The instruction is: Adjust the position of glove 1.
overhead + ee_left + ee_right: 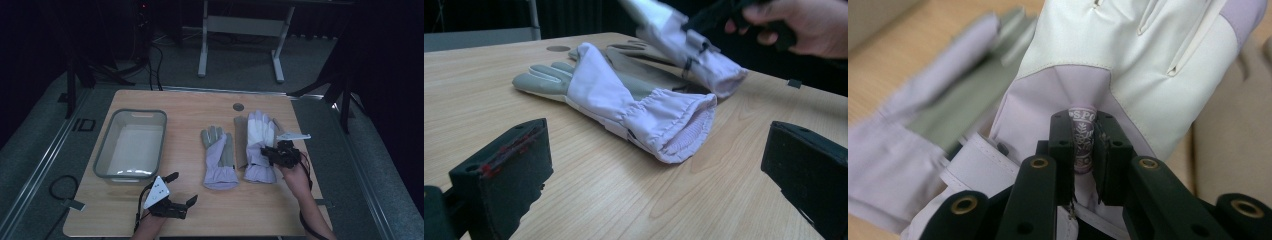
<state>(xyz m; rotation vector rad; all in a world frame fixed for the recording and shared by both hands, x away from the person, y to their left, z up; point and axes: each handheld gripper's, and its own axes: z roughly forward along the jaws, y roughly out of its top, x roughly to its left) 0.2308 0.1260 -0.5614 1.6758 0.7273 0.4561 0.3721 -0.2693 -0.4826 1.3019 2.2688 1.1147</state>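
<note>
left tongs (182,189) wide open, right tongs (1083,150) clamped on white glove (260,137); grey bin (102,155) empty

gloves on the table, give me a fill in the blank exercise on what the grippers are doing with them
1. The right gripper is shut on the ____ glove.
2. The left gripper has its jaws ____ above the table.
3. The grey bin lies to the ____ of the left glove.

Missing words: right; open; left

We see two lilac gloves, one (218,156) grey-palmed, one (258,145) white-backed (a patterned purple tag (1082,137)), a grey bin (104,156), black tongs (1083,150), a pale wood counter (185,107).
</note>
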